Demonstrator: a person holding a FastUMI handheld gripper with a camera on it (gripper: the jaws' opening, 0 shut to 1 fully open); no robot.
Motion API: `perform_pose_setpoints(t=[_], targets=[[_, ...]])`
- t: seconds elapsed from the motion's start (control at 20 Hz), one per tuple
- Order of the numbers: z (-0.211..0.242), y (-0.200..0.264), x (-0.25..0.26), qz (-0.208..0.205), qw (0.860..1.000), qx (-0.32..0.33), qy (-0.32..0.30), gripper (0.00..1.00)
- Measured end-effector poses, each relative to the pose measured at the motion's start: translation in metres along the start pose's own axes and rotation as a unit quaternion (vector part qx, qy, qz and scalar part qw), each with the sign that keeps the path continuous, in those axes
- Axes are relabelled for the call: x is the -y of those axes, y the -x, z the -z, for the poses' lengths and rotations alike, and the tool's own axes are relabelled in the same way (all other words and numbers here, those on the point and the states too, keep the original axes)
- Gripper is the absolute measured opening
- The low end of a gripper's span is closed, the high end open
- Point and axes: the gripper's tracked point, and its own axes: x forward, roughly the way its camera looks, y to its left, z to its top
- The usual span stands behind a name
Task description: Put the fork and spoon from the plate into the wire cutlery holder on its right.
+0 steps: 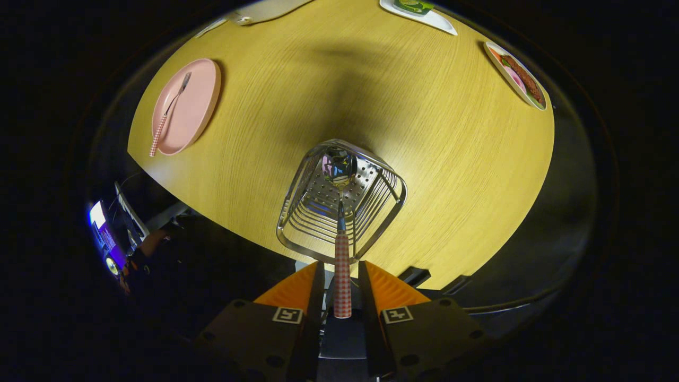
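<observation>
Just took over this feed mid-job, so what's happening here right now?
The hand-held gripper has a spoon with a red-checked handle between its fingers, bowl end reaching into the square wire cutlery holder on the round wooden table. Whether the fingers grip it or have let go is unclear. The matching checked-handle fork lies on the pink plate, untouched.

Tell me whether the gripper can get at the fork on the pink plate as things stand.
Probably not yet. The gripper has the spoon between its fingers, bowl down inside the wire cutlery holder. Once freed, the way to the fork on the pink plate looks open across bare table.
</observation>
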Motion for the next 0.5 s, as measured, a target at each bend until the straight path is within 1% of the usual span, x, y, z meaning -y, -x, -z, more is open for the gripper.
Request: perform_pose_setpoints(t=[0.05,0.1,0.3,0.5], targets=[[-0.003,0.004,0.000,-0.005,1.000,0.018,0.000,0.49],[-0.004,0.010,-0.001,-0.011,0.999,0.037,-0.005,0.52],[-0.012,0.043,-0.002,-0.026,0.992,0.118,-0.034,0.52],[-0.027,0.089,-0.034,-0.064,0.976,0.205,-0.035,0.52]])
